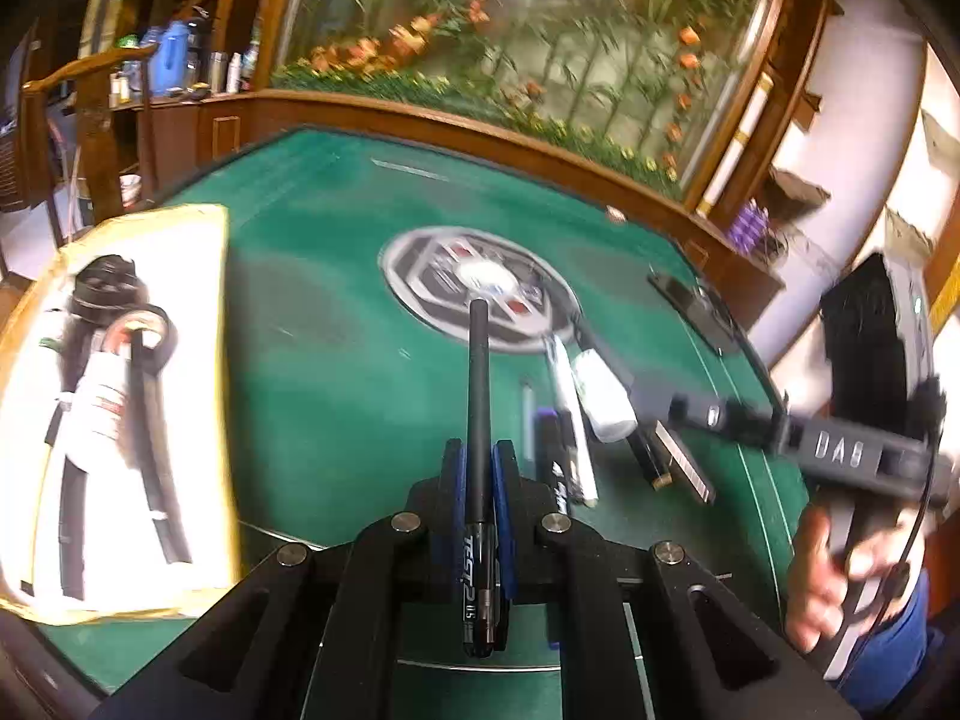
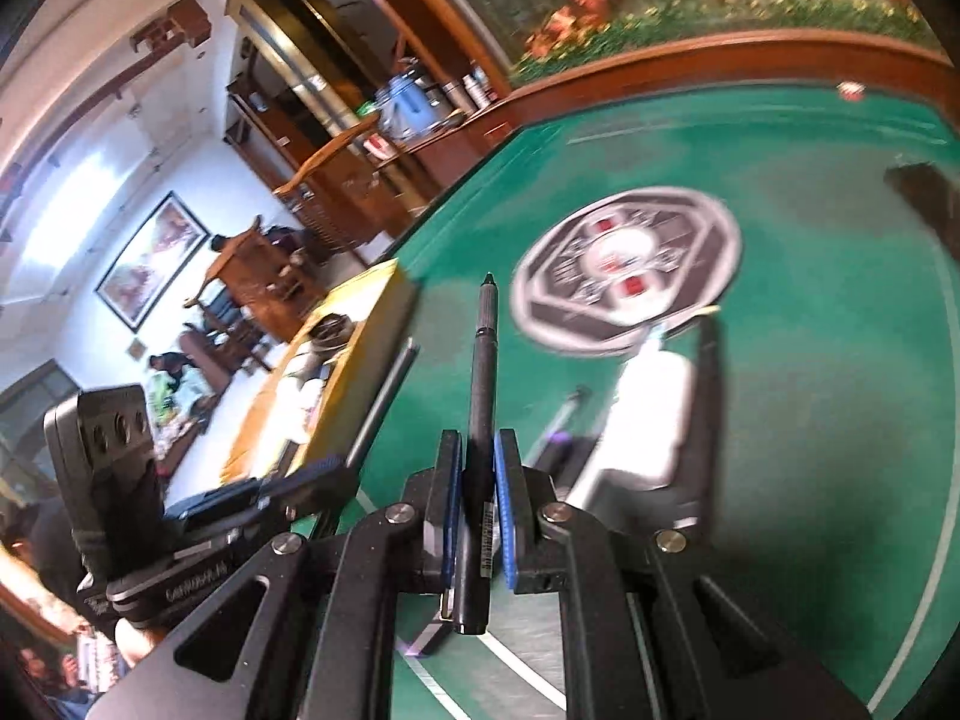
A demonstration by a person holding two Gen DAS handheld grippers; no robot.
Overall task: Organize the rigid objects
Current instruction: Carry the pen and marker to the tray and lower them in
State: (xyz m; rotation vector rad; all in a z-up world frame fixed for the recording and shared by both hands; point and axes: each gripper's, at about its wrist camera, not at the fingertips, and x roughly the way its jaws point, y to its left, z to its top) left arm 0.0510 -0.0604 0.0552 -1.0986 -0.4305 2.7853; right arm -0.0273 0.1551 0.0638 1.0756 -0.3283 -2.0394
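Black slim pens (image 1: 478,408) (image 2: 483,372) clamped lengthwise in both tools (image 1: 478,468) (image 2: 478,462)

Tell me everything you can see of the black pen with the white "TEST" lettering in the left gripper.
The black pen with white "TEST" lettering is slim, matte and plastic-looking. The left gripper, shut, clamps its lower barrel between blue pads. The long plain end points forward over the green felt table, touching nothing else; the lettered end reaches back toward the camera.

Two held black pens (image 1: 478,420), one yellow-rimmed box (image 1: 222,360), one white bottle (image 1: 603,396)
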